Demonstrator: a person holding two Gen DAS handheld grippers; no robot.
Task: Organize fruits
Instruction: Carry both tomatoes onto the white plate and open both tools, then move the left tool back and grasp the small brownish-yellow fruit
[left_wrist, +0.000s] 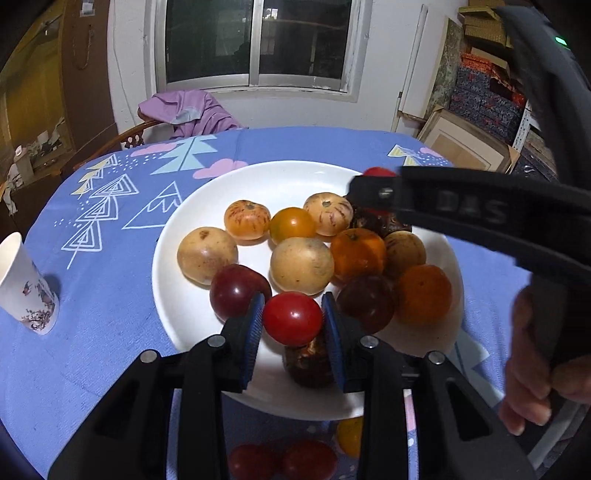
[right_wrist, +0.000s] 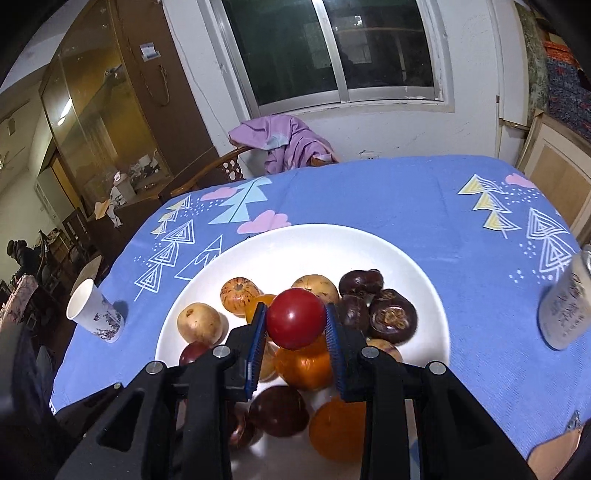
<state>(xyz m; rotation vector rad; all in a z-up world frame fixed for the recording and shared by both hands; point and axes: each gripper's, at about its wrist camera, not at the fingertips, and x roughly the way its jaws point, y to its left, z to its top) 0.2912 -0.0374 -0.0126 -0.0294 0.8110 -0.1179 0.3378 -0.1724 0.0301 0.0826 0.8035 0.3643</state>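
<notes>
Tomatoes — each hand-held gripper (left (left_wrist: 292, 319), right (right_wrist: 295, 324)) clamps one red tomato above the plate (right_wrist: 369, 243).

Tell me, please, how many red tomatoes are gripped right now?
2: one in the left hand-held gripper above the plate's near edge, one in the right hand-held gripper over the fruit pile. Other red tomatoes lie ungripped on the cloth.

We are in a lived-in home dining room: a table under a blue patterned tablecloth (right_wrist: 369, 192), a wooden chair (right_wrist: 221, 166) draped with purple clothing (right_wrist: 284, 140), a glass-fronted cabinet (right_wrist: 96, 110).
</notes>
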